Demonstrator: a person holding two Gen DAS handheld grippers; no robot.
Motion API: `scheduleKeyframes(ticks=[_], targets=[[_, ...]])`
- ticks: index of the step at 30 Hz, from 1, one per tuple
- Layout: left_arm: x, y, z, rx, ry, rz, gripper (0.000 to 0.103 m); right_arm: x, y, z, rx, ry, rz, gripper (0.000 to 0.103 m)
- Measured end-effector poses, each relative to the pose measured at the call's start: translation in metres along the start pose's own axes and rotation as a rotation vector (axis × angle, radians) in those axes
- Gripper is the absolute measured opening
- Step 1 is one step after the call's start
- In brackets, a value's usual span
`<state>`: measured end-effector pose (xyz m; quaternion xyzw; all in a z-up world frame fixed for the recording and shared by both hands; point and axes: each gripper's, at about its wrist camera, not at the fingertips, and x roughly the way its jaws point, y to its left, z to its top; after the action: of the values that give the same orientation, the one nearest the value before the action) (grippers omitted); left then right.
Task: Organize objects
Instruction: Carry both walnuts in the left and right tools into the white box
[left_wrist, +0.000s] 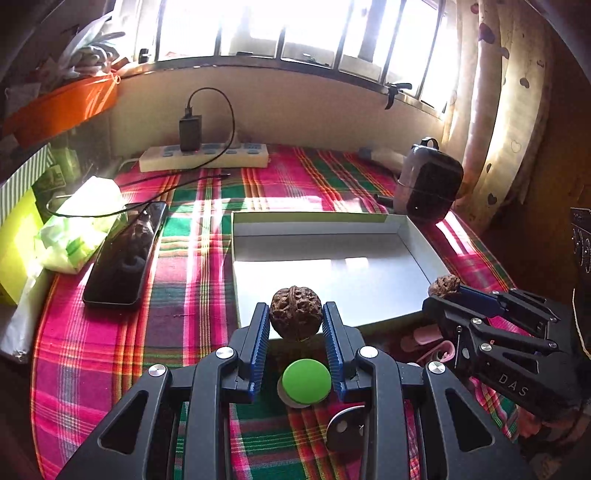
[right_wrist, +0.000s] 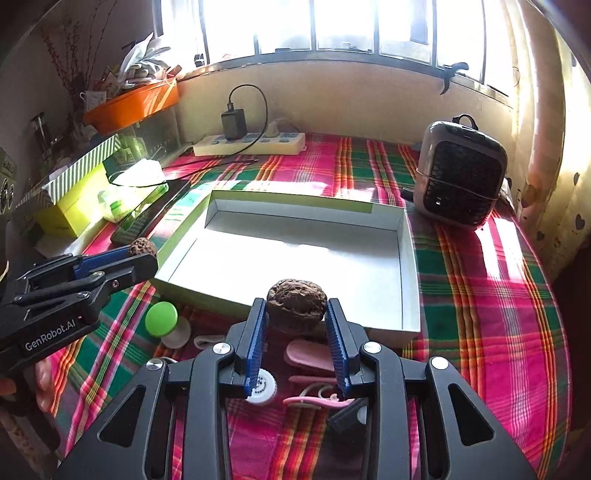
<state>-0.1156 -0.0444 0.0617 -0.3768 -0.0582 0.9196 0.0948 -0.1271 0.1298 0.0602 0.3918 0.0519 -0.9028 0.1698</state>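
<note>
The left gripper (left_wrist: 295, 321) is clamped on a wrinkled brown walnut (left_wrist: 295, 312), its blue ribbed pads pressing the shell from both sides. The right gripper (right_wrist: 296, 314) holds a second walnut (right_wrist: 296, 301) the same way, gripped near the fingertips. Both nuts are lifted clear of the plaid tablecloth (left_wrist: 110, 350) that covers the desk, and each hangs at the near edge of the shallow white cardboard box (left_wrist: 413, 251), which has green outer walls and lies open in the middle of the cloth.

Under the left gripper, on the cloth, a round green lid (left_wrist: 306, 380) lies on a pale disc, with a metal piece (left_wrist: 345, 424) just beside it. Under the right gripper sit pink hair clips (right_wrist: 310, 354) and a small round white case (right_wrist: 262, 387).

To the left of the box, a black smartphone (left_wrist: 125, 254) lies flat with a cable across it, next to a pack of tissues (left_wrist: 85, 221). A white power strip (left_wrist: 203, 157) with a black charger plugged in stands along the far wall under the bright window. A small dark desk heater (right_wrist: 461, 177) stands at the far right corner of the box. An orange tray (right_wrist: 133, 103) of clutter sits on a shelf at the left.
</note>
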Motion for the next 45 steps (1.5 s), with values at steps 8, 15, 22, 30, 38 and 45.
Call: scheduleKeyframes(ticks=[8, 15, 22, 30, 38, 45], targets=[[0.033, 0.002, 0.018, 0.02, 0.038, 0.008, 0.027, 0.039, -0.003, 0.017, -0.007, 0.071, 0.006, 0.034], [0.062, 0.005, 0.025, 0.029, 0.089, 0.016, 0.027, 0.065, -0.003, 0.021, -0.026, 0.114, -0.013, 0.034], [0.079, 0.006, 0.025, 0.027, 0.125, 0.022, 0.027, 0.08, -0.004, 0.027, -0.03, 0.137, -0.028, 0.034], [0.086, 0.006, 0.029, 0.039, 0.127, 0.035, 0.027, 0.09, -0.005, 0.028, -0.027, 0.153, -0.031, 0.034], [0.091, 0.002, 0.028, 0.057, 0.13, 0.04, 0.027, 0.093, -0.006, 0.029, -0.02, 0.158, -0.034, 0.034], [0.094, -0.001, 0.026, 0.069, 0.138, 0.05, 0.027, 0.093, -0.006, 0.028, -0.021, 0.155, -0.035, 0.034]])
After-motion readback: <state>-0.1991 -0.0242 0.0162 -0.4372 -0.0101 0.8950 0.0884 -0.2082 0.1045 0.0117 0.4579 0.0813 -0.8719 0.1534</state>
